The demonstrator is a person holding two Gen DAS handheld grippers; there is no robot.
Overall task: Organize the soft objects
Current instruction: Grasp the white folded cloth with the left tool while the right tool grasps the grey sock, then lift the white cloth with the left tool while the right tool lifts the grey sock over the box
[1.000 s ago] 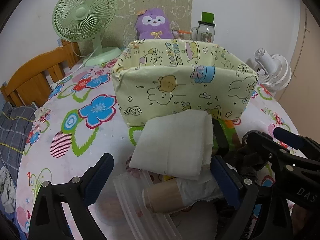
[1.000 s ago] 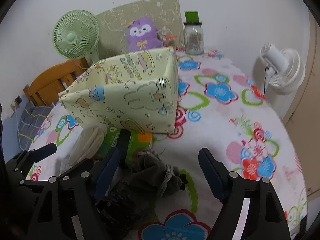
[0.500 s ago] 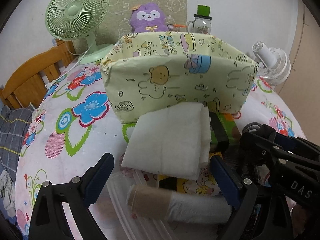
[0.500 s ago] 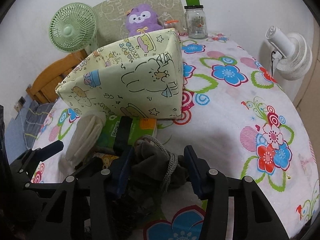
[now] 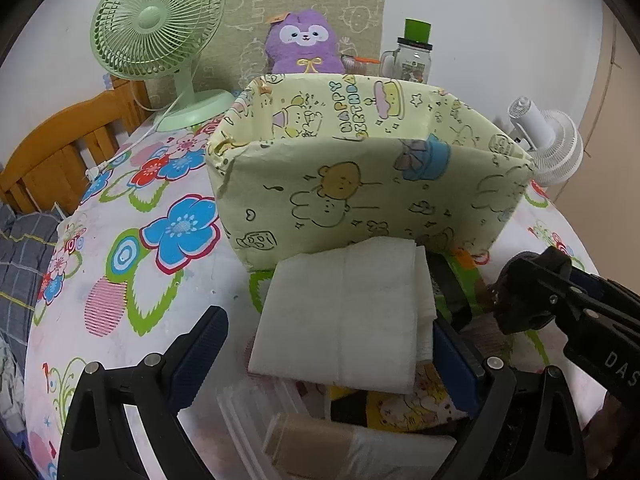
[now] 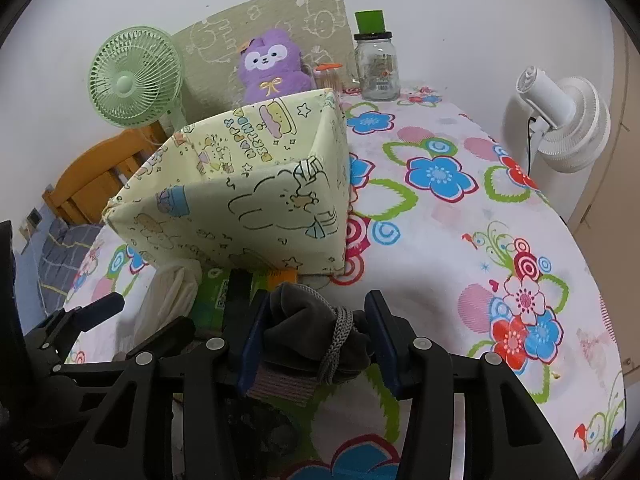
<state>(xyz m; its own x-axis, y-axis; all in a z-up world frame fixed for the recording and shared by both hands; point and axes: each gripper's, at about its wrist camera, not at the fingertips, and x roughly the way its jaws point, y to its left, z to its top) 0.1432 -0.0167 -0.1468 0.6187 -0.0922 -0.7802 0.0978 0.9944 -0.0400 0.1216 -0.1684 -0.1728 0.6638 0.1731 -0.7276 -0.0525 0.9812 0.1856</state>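
Note:
A dark grey knitted sock bundle (image 6: 304, 320) sits between the blue pads of my right gripper (image 6: 316, 344). Its jaws are closing and both pads press on the bundle, just in front of the pale yellow cartoon-print fabric box (image 6: 240, 200). My left gripper (image 5: 328, 360) stands wide open over a folded white cloth (image 5: 344, 312) that leans against the box (image 5: 360, 184). Only its right pad is near the cloth's edge. Below the cloth lie a beige-and-white rolled sock (image 5: 320, 444) and a yellow printed cloth (image 5: 404, 408).
The flowered tablecloth (image 6: 440, 240) covers a round table. A green fan (image 5: 156, 32), a purple plush (image 5: 304, 44) and a green-lidded jar (image 5: 414, 60) stand at the back, with a white fan (image 6: 560, 120) to the right. A wooden chair (image 5: 60, 152) is at the left. A green packet (image 6: 212, 292) lies beside the white cloth.
The right gripper's jaws have come together from wide apart onto the dark sock bundle. The left gripper has stayed open; the rolled sock sits lower in its view.

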